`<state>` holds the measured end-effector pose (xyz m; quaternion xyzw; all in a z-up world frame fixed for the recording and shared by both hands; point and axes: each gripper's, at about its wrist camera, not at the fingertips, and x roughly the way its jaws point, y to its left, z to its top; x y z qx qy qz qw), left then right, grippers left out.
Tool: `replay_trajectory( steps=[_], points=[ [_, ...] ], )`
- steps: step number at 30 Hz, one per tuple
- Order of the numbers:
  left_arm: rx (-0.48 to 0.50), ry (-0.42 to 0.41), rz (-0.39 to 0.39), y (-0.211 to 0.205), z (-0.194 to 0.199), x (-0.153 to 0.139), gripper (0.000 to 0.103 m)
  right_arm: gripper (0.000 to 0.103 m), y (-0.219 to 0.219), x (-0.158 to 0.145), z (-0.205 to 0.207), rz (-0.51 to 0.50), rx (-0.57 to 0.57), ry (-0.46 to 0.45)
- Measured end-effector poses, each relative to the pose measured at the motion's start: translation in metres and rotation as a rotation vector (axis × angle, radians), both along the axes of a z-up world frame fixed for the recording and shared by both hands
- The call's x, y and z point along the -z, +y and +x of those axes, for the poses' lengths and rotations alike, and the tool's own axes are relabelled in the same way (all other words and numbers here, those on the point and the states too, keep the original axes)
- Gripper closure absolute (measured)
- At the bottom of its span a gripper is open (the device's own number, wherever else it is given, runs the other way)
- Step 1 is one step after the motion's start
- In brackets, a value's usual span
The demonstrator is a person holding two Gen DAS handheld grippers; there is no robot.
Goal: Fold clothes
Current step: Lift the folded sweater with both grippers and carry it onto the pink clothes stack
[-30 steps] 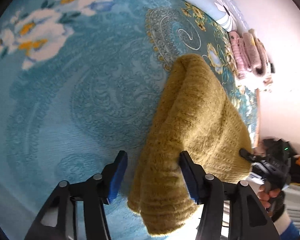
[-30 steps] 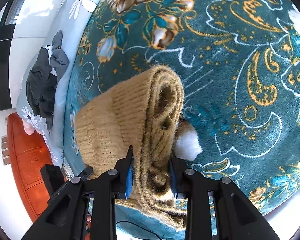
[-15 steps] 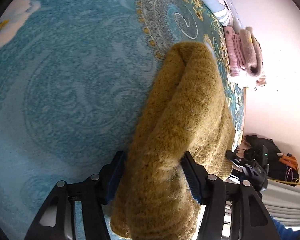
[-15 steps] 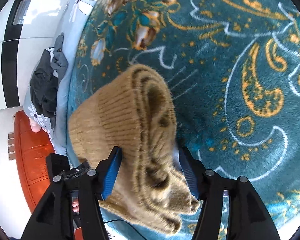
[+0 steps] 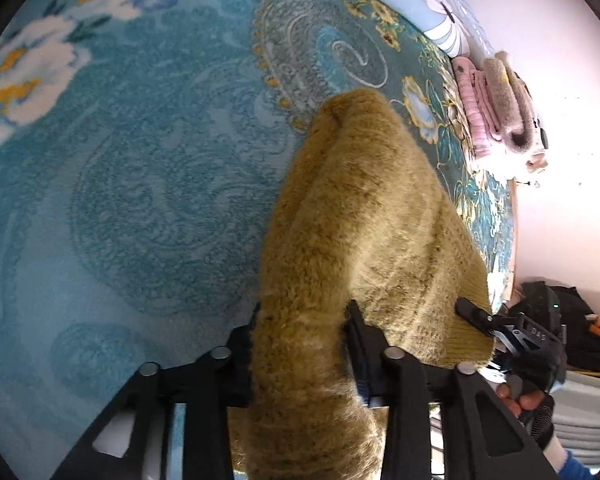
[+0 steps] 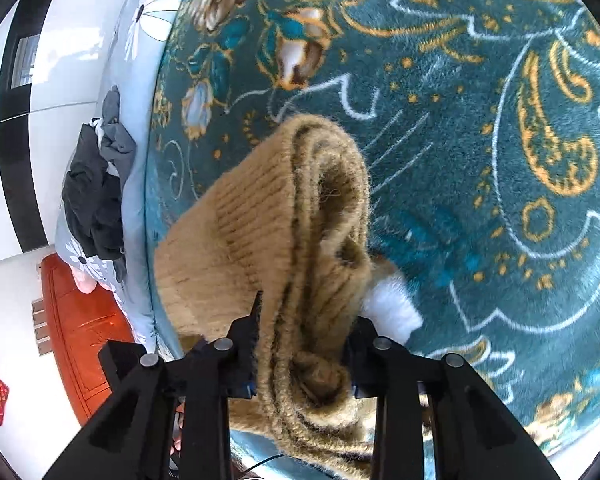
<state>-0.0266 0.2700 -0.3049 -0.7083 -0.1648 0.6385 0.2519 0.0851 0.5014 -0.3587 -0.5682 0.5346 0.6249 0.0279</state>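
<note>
A mustard-yellow knitted sweater (image 5: 364,216) lies folded into a thick bundle on a teal patterned blanket (image 5: 140,184). My left gripper (image 5: 302,320) is shut on one end of the bundle, with the fabric bulging between its fingers. My right gripper (image 6: 304,320) is shut on the other end of the sweater (image 6: 260,216), where the ribbed hem and folded layers show. The right gripper also shows in the left wrist view (image 5: 500,332), at the bundle's far right edge. A white bit (image 6: 392,308) sticks out beside the sweater.
A stack of folded pink and beige clothes (image 5: 496,108) sits at the blanket's far edge near the wall. A heap of dark grey clothes (image 6: 96,184) lies on a light floral sheet (image 6: 140,40). An orange-red cabinet (image 6: 80,324) stands beyond the bed edge.
Both grippers, wider open half a second ago, have closed on the sweater bundle. The left wrist view has pulled back, so more of the blanket shows.
</note>
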Motion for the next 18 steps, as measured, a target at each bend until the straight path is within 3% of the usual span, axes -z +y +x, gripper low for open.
replay_trajectory(
  steps=[7,18],
  points=[
    [0.028,0.031,0.034,0.007,0.018,-0.043,0.072,0.072,-0.012,-0.061,0.002,0.041,-0.048,0.046],
    [0.091,0.058,0.204,0.046,0.034,-0.131,0.072,0.073,0.005,-0.185,0.041,0.167,-0.029,0.092]
  ],
)
